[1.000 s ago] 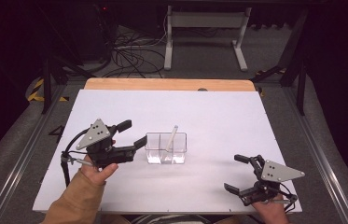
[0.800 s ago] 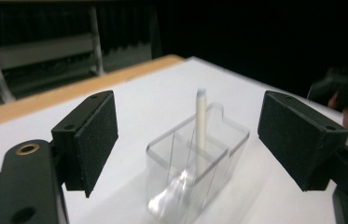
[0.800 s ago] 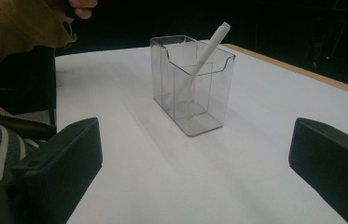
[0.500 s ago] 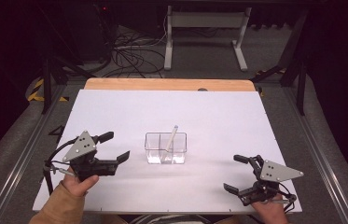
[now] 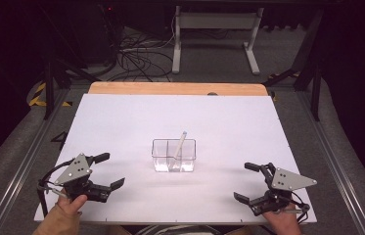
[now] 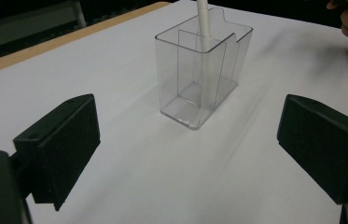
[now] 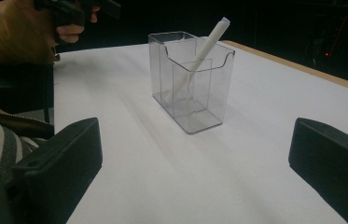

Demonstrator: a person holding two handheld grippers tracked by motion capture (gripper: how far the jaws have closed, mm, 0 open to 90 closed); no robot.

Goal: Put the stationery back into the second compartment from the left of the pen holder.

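A clear plastic two-compartment box stands mid-table on the white table top, a white pen leaning inside; the left gripper, near the front-left corner, has just been opening its jaws, nothing between them; the right gripper, near the front-right corner, gapes wide, empty.

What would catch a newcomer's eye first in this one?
A clear box stands alone mid-table on the white sheet, split into compartments, with a white pen leaning in it, tip above the rim. At the near corners, the left gripper and right gripper sit with jaws open and nothing between them, both apart from the box.
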